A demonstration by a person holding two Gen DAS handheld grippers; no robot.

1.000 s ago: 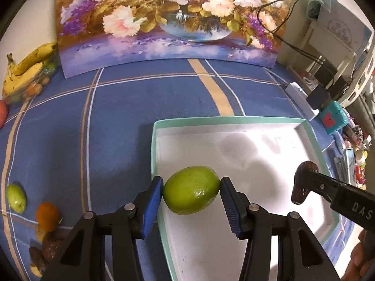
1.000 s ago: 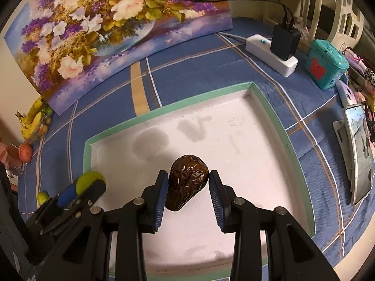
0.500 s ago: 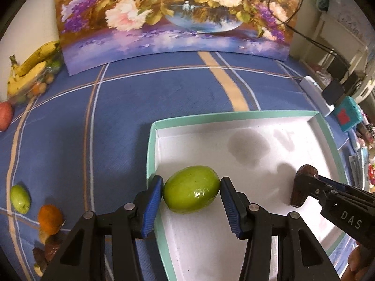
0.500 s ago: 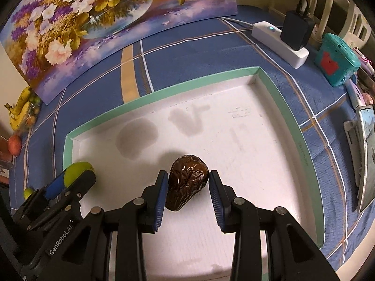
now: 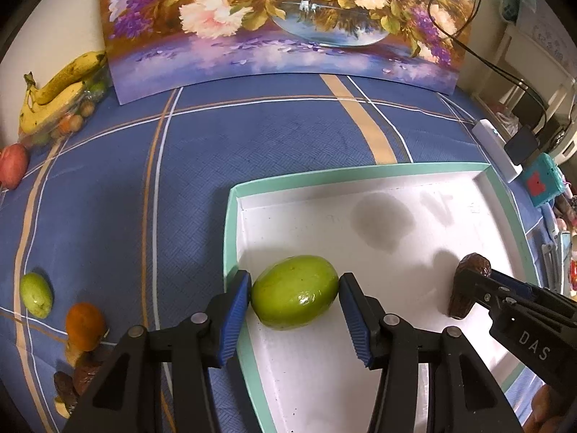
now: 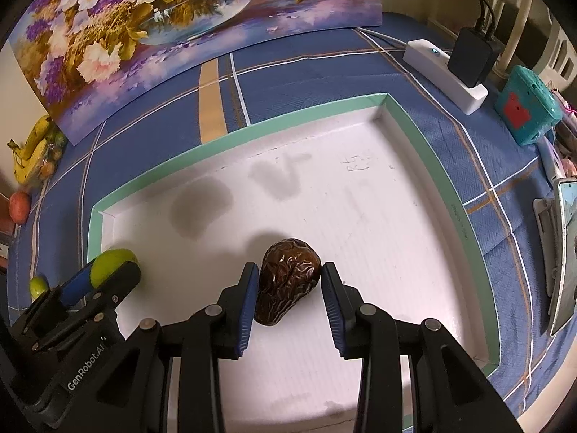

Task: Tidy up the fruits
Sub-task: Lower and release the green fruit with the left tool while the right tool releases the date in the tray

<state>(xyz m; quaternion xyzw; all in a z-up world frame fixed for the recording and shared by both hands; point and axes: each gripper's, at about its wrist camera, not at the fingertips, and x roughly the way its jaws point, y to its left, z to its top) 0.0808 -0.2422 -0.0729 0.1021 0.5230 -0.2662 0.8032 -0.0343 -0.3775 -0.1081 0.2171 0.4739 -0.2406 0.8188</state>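
My left gripper (image 5: 294,303) is shut on a green fruit (image 5: 295,296) and holds it low over the left part of a white tray with a green rim (image 5: 230,231). My right gripper (image 6: 290,288) is shut on a wrinkled brown date (image 6: 286,279) low over the middle of the tray (image 6: 432,151). In the right wrist view the left gripper (image 6: 104,281) and its green fruit (image 6: 110,261) show at the tray's left side. In the left wrist view the date (image 5: 468,288) shows at the right.
On the blue cloth left of the tray lie a small green fruit (image 5: 36,294), an orange (image 5: 84,324), dates (image 5: 77,375), a red fruit (image 5: 12,166) and bananas (image 5: 57,90). A flower painting (image 5: 285,18) stands behind. A power strip (image 6: 443,75), teal box (image 6: 526,104) and phone (image 6: 566,249) are right.
Both grippers have lowered and moved forward over the tray, each still holding its fruit. The tray looks larger and closer in both views.
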